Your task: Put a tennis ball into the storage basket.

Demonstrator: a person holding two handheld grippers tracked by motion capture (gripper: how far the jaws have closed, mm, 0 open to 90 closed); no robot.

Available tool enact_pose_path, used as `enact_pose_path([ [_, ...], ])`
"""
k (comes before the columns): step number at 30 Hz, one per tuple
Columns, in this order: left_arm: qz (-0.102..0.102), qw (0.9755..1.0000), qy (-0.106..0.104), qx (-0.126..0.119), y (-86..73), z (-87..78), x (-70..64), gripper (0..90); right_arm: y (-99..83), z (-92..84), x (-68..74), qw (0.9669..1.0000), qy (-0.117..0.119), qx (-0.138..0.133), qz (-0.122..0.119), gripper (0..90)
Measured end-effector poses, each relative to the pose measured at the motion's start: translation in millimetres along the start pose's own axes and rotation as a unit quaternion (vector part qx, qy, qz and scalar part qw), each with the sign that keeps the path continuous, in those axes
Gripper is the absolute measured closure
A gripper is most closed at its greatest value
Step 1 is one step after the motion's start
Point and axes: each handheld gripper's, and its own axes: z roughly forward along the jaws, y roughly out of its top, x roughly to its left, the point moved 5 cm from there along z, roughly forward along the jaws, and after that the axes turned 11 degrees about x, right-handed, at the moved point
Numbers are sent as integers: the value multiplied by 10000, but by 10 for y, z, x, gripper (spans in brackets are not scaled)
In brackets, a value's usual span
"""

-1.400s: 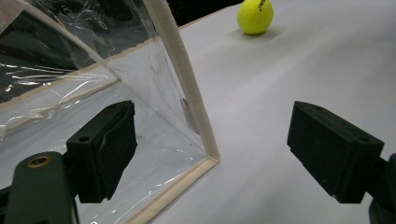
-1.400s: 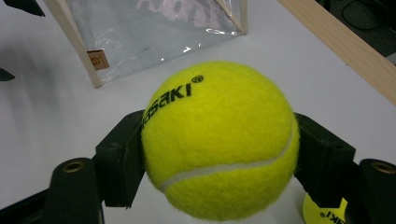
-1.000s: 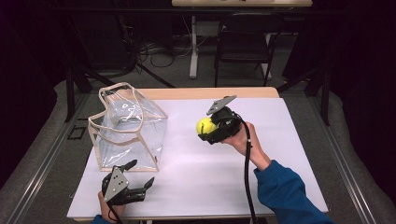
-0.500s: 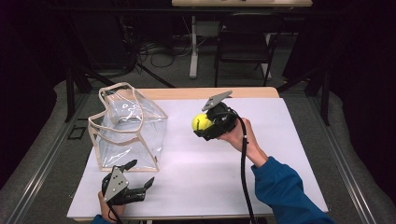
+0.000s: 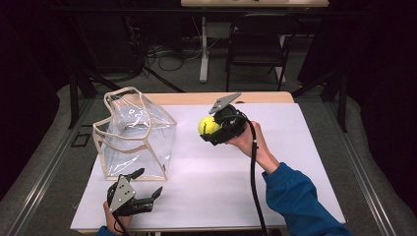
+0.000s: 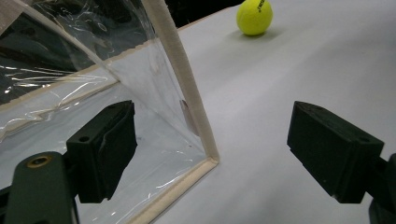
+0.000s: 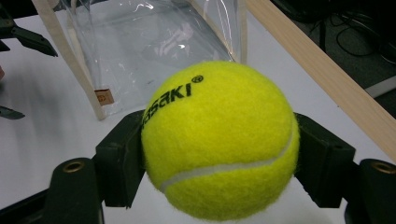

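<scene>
Leftward toward the clear bag (image 5: 135, 135) drift right tongs (image 5: 212, 129) clamping tennis ball (image 5: 208, 126); left tongs (image 5: 147, 184) gape, seemingly untouching.

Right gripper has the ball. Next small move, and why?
Probably carry the ball left, over the clear bag's open top. The right gripper is shut on the ball, above the table to the right of the bag. The left gripper sits open at the bag's near corner, not holding it.
</scene>
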Motion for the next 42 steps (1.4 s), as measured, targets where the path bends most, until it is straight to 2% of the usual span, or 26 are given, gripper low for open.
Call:
enact_pose_path([
  [13,19,10000,0,9,0,6,-1,158,129,12,3,9999,55,-79,-43,265],
  [42,31,10000,-30,2,3,5,0,158,453,-18,28,9995,-6,-254,-171,264],
])
